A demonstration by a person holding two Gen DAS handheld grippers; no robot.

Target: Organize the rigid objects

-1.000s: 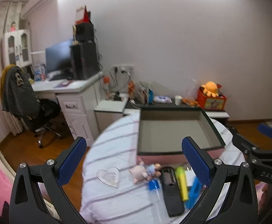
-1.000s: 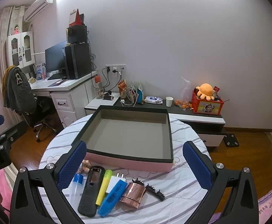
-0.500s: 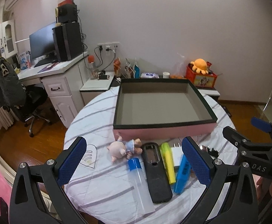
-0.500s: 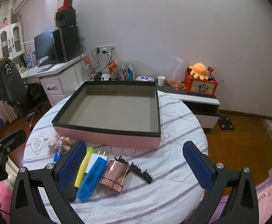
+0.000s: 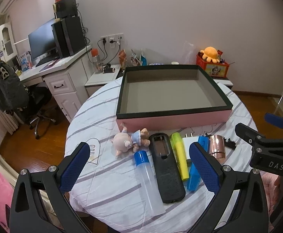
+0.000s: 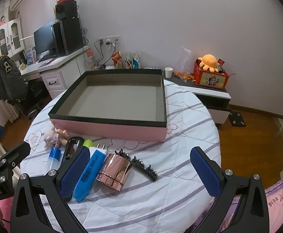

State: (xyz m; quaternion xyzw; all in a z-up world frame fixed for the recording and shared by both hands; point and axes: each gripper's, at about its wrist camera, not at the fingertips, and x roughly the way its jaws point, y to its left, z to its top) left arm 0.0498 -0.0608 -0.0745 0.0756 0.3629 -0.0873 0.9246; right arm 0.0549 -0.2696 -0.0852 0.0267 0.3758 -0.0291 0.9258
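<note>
An empty pink box (image 5: 172, 121) (image 6: 110, 130) with a dark rim sits on the round table. In front of it lie a pig doll (image 5: 129, 142), a blue-capped clear tube (image 5: 147, 176), a black remote (image 5: 166, 167), a yellow highlighter (image 5: 180, 155), a white plug (image 6: 98, 148), a blue highlighter (image 6: 90, 172), a copper cylinder (image 6: 115, 169) and a black hair clip (image 6: 143, 166). My left gripper (image 5: 140, 167) hovers open above the tube and remote. Holding nothing, my right gripper (image 6: 140, 172) is open over the cylinder and clip.
The table wears a white striped cloth (image 6: 180, 136). Behind it are a white desk (image 5: 63, 81) with a monitor, an office chair (image 5: 15, 97), a low shelf with an orange plush toy (image 6: 209, 62), and wooden floor to the right. Pink bedding lies at the near edges.
Both views have swung down and closer over the table, so the row of objects now lies between the fingers. Both grippers stayed open.
</note>
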